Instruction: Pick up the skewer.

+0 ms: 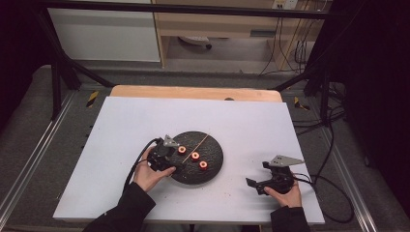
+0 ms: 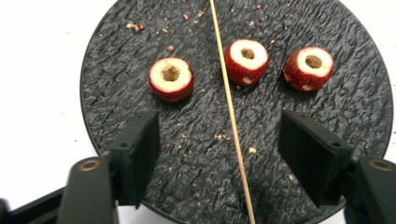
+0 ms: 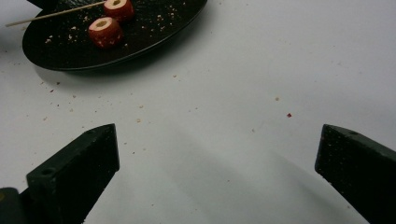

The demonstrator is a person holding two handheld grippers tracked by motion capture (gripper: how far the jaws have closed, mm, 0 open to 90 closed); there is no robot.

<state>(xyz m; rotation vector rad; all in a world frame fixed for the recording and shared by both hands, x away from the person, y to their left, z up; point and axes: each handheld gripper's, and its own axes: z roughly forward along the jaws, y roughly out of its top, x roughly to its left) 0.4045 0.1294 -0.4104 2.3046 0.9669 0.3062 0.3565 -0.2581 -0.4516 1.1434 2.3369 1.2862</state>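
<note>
Nearest in the high view, two dark sleeves come up from the bottom edge, each hand carrying a hand-held gripper. The right hand-held gripper (image 1: 253,184) sits low over the bare white desk (image 1: 121,125), well apart from the plate; in the right gripper view its jaws stand spread wide with nothing but desk surface and a few crumbs between them.

A little farther in, the left hand-held gripper (image 1: 175,170) hovers over the near left edge of the round black plate (image 1: 215,166). In the left gripper view (image 2: 219,154) its jaws are parted, with the thin wooden skewer (image 2: 232,126) running between them; neither pad touches it (there is clear plate on both sides of the stick).

The skewer lies flat on the plate, slanting from the near edge toward the far rim. Beyond the jaws sit three red fruit rings with pale cut faces and a hole through the middle. One ring (image 2: 171,78) lies to the left of the skewer, the second (image 2: 246,60) just beside it on the right, possibly touching, and the third (image 2: 308,68) further right, near the second. Crumbs are scattered over the plate's rough surface.

Past the desk's wooden far edge (image 1: 193,92) stand a black frame and a shelf unit with hanging cables.
</note>
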